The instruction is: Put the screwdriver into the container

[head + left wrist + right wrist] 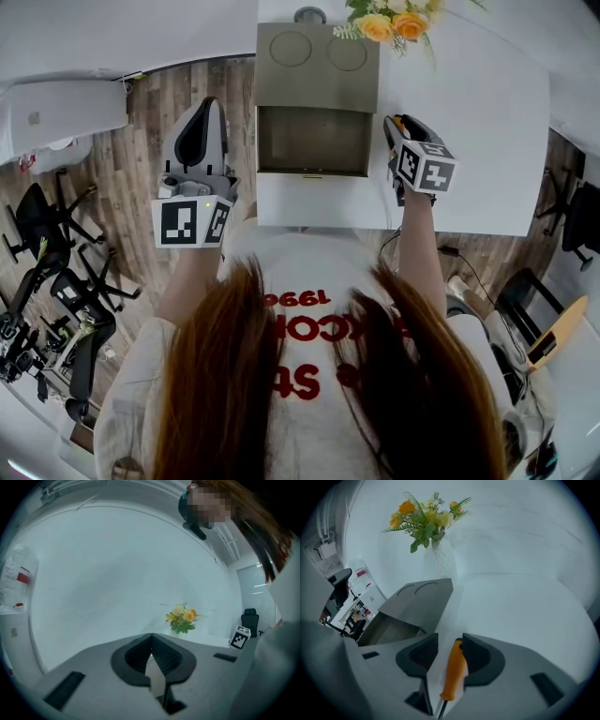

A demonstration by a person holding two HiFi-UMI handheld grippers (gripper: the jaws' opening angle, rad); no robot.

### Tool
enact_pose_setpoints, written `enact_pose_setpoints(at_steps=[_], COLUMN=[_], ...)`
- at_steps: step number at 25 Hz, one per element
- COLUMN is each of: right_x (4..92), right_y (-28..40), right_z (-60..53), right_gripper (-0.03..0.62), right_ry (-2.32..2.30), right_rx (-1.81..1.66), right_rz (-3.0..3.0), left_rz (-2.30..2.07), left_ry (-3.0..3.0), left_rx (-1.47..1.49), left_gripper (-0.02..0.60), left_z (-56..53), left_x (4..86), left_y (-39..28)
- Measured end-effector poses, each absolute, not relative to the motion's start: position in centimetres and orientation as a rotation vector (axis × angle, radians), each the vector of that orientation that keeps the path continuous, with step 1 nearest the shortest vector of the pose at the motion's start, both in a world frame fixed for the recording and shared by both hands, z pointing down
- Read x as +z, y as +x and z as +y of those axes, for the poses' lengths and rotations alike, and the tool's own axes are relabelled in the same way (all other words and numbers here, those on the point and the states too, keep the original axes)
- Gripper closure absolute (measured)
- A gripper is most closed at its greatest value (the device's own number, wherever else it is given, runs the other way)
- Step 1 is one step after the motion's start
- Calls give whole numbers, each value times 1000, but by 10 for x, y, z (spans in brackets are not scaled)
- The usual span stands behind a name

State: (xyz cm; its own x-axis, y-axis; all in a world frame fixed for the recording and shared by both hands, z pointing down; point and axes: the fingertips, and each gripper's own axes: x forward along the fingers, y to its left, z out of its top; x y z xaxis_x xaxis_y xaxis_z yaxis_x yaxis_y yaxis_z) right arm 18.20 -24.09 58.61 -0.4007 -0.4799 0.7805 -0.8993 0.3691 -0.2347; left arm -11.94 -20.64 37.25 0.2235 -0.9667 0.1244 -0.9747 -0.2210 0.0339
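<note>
The screwdriver [454, 670] has an orange handle and lies between the jaws of my right gripper [450, 641], resting against the right jaw with a gap to the left one. The jaws stand apart and do not clamp it. The container [314, 141] is a grey box with its lid [317, 56] flipped back, on the white table [469, 141]. My right gripper [401, 127] sits just right of the box, over the table. In the right gripper view the container [393, 630] lies ahead to the left. My left gripper [202, 117] hangs left of the box, off the table, its jaws [151, 641] together and empty.
A vase of yellow and orange flowers [389, 21] stands behind the box at the table's far side, and the flowers [424, 520] rise ahead in the right gripper view. Office chairs [56, 281] crowd the wooden floor at the left. The person's hair and shirt fill the foreground.
</note>
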Motion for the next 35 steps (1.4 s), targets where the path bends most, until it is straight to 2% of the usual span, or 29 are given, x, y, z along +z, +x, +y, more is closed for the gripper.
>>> enact_pose_setpoints(at_steps=[6, 8, 13, 21, 31, 35], right_x=[611, 615, 601, 521, 390, 360], right_y=[204, 208, 200, 169, 156, 134], right_z=[-241, -239, -242, -255, -259, -251], right_gripper=[425, 470, 476, 477, 480, 480], right_ry=[1197, 1194, 1177, 1243, 1415, 1320], right_rx=[865, 869, 873, 747, 366, 306], right_rz=[-1906, -1898, -1975, -2274, -2594, -2670], left_rz=[-1903, -1907, -1927, -1955, -1993, -2014], left_ry=[2362, 2360, 2355, 2372, 2412, 2419], left_rx=[125, 126, 115, 75, -3, -38], left_gripper=[575, 575, 574, 575, 575, 575], left_z=[-206, -206, -205, -208, -211, -210], left_x=[374, 374, 371, 359, 335, 327], left_y=[-122, -123, -128, -131, -134, -139])
